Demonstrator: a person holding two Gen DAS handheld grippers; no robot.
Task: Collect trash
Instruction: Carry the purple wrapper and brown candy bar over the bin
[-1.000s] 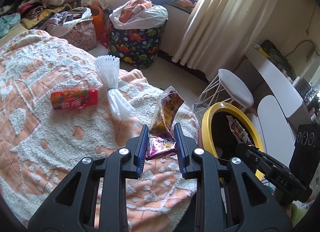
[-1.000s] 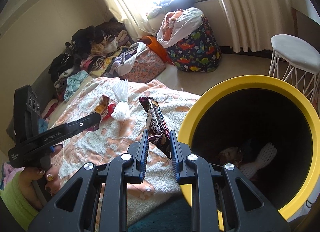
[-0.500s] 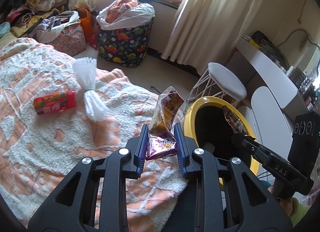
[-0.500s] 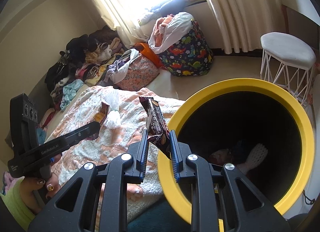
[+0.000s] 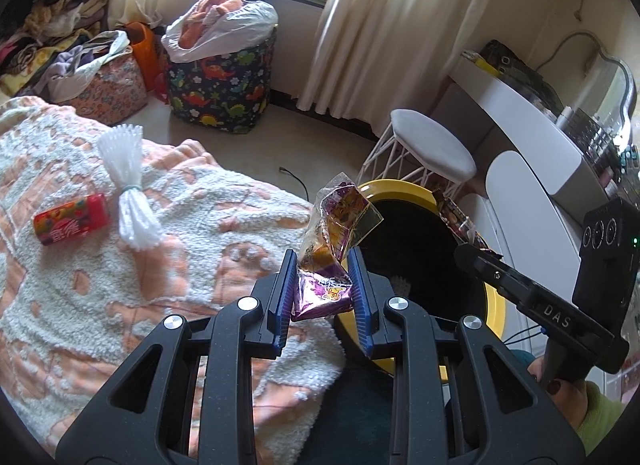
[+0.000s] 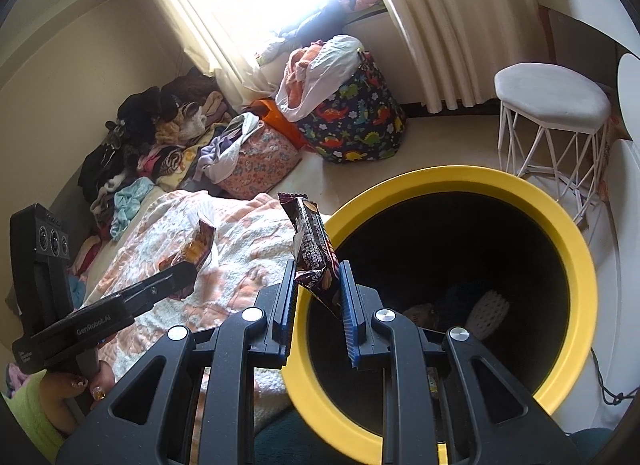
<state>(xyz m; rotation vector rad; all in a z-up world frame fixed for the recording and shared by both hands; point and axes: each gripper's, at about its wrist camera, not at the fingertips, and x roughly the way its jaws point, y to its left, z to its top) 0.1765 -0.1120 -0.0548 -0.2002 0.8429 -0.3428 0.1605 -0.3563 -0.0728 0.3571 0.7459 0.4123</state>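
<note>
My left gripper (image 5: 322,265) is shut on a crumpled purple and gold snack bag (image 5: 334,237), held up at the bed's edge just left of the yellow-rimmed black bin (image 5: 396,189). My right gripper (image 6: 316,277) is shut on a brown snack wrapper (image 6: 310,243), over the near-left rim of the bin (image 6: 520,193). Inside the bin lie a white foam net (image 6: 490,307) and other scraps. On the peach and white bedspread (image 5: 200,217) rest a red candy tube (image 5: 72,219) and a white foam net (image 5: 130,189). The right gripper's wrapper (image 5: 458,219) shows over the bin in the left wrist view.
A white wire-leg stool (image 5: 428,145) stands behind the bin, with a white desk (image 5: 532,121) at right. A dinosaur-print hamper (image 5: 220,85), a floral bag (image 5: 108,87) and piled clothes (image 6: 160,145) crowd the floor by the curtained window. A hand (image 6: 80,385) holds the left gripper.
Both grippers have carried their wrappers rightward toward the bin. The right one now hangs over the bin's rim; the left one has reached the bed's edge beside it.
</note>
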